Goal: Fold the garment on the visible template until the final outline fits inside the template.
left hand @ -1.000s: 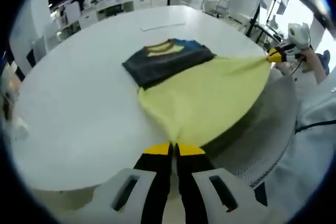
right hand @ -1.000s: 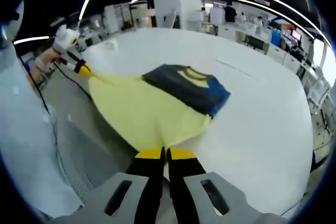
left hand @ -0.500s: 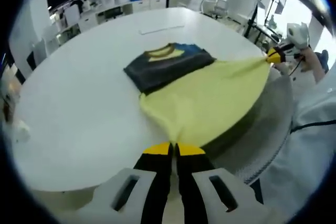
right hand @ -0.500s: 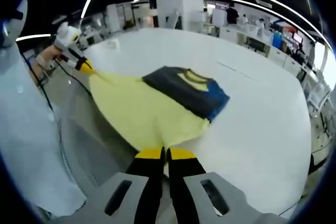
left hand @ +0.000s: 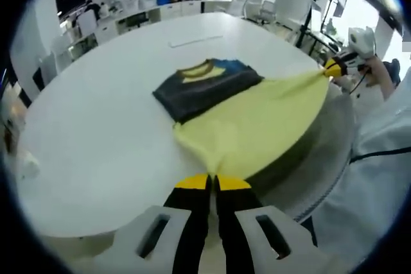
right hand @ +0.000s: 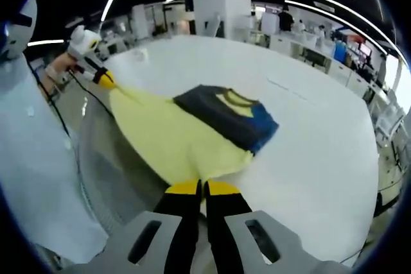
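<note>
Shirt [left hand: 257, 126]: your left tongs [left hand: 213, 183] and right tongs [right hand: 200, 187] each clench a hem corner. You hold the yellow half taut off the surface [left hand: 96, 126], likely for folding forward.

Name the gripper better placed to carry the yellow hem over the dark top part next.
Neither alone, likely: the left gripper and right gripper are each shut on a corner of the garment, stretched taut off the table. Both should carry it together.
</note>
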Motion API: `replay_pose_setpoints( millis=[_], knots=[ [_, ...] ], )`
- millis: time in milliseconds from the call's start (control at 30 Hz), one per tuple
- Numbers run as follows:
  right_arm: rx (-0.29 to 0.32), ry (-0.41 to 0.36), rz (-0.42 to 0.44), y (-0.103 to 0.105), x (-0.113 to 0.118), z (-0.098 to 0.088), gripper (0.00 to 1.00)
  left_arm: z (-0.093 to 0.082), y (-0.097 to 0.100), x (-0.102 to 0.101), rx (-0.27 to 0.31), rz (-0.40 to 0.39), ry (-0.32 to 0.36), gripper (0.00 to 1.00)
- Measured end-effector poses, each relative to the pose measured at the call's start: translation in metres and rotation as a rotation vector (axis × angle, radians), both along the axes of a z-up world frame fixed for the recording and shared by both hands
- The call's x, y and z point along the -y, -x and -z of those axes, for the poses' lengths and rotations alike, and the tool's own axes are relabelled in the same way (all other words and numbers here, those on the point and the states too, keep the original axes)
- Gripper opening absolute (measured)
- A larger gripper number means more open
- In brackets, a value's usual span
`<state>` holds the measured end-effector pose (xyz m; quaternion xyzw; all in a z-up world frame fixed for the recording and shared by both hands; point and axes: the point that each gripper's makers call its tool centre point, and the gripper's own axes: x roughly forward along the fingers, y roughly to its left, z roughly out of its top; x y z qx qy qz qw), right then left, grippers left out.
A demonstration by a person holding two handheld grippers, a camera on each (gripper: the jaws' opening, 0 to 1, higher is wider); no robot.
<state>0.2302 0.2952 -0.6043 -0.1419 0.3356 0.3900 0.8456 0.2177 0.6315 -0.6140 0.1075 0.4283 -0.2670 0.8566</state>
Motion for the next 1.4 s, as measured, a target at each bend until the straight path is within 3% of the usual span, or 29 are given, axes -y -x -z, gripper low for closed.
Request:
replay_pose_setpoints(
  millis=[400, 1133, 1400],
  knots=[
    [0.005, 0.005, -0.03, 0.005, 0.0, -0.011, 0.03, -0.015, 0.001, -0.002, 0.019, 0.017, -0.005, 0.0],
    [-0.032, 0.026, -0.069, 0.025, 0.001, -0.023, 0.03, -0.033, 0.026, 0.0, -0.017, 0.061, -0.025, 0.0],
    [-0.02, 0.018, -0.081, 0.03, 0.0, -0.033, 0.03, -0.039, 0.033, -0.002, -0.02, 0.066, -0.033, 0.0]
  ],
)
